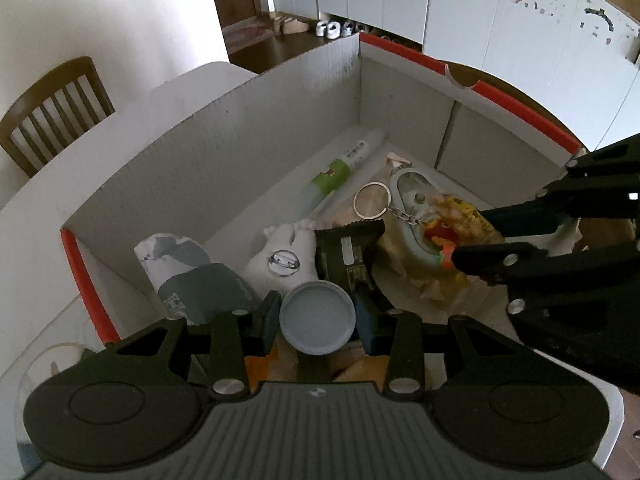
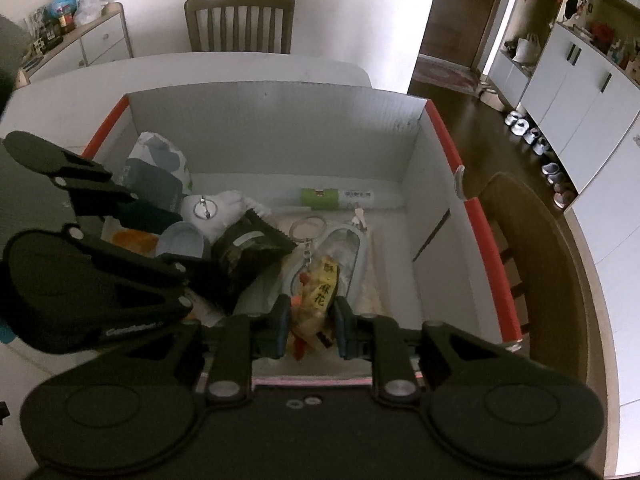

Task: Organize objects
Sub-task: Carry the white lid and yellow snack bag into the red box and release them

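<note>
Both grippers hang low inside the white cardboard box [image 2: 276, 128] on the table: the left gripper [image 1: 318, 318] is clenched on a round pale-blue lid [image 1: 318, 318], and the right gripper [image 2: 310, 322] pinches a clear snack packet [image 2: 320, 300] just above an oval case with a key ring [image 2: 307, 228]. Released here, the lid could roll under the dark foil pouch [image 2: 248, 256]. The packet appears only lightly held and may slip sideways.

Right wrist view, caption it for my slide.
Right hand-held gripper holds a snack packet over a cluttered cardboard box.
</note>
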{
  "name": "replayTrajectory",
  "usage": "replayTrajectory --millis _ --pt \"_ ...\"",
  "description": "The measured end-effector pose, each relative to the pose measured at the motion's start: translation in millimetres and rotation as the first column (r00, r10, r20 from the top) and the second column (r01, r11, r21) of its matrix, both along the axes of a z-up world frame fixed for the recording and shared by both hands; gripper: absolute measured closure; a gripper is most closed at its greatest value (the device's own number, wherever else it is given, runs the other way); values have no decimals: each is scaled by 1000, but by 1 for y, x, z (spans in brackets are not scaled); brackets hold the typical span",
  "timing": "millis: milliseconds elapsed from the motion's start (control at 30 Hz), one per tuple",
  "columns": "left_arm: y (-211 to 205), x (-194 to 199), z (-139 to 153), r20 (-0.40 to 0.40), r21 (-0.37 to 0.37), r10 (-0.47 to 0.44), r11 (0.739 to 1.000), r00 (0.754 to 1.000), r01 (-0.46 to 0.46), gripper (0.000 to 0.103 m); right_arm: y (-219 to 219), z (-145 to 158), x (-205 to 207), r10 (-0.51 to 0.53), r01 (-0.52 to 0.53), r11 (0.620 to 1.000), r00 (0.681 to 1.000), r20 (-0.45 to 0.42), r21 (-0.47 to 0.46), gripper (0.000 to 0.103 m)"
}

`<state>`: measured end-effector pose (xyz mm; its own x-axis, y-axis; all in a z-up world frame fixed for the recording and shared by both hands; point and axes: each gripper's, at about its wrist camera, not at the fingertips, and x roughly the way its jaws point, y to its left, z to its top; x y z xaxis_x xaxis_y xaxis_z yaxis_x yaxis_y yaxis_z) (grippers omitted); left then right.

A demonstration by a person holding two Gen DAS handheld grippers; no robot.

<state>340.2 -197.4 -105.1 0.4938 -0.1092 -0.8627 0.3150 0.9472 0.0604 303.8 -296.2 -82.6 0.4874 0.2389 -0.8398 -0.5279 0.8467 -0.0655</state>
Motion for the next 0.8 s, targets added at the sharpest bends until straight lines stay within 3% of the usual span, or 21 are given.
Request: replayTrajectory --millis 200,333,367,800 --pt "-1 4 -2 -43 -2 -10 1000 999 9 63 -3 7 -5 17 -17 1000 1000 5 13 78" --pt "3 0 4 -18 -42 2 999 1000 -3 39 -8 12 -9 16 -16 999 1000 10 40 77" --pt "3 -2 6 -9 -46 4 999 1000 -5 37 -10 14 -10 14 -14 999 1000 9 48 76" --pt "15 -32 39 106 -71 41 997 994 -34 37 -20 39 -33 -2 -3 989 999 32 150 72"
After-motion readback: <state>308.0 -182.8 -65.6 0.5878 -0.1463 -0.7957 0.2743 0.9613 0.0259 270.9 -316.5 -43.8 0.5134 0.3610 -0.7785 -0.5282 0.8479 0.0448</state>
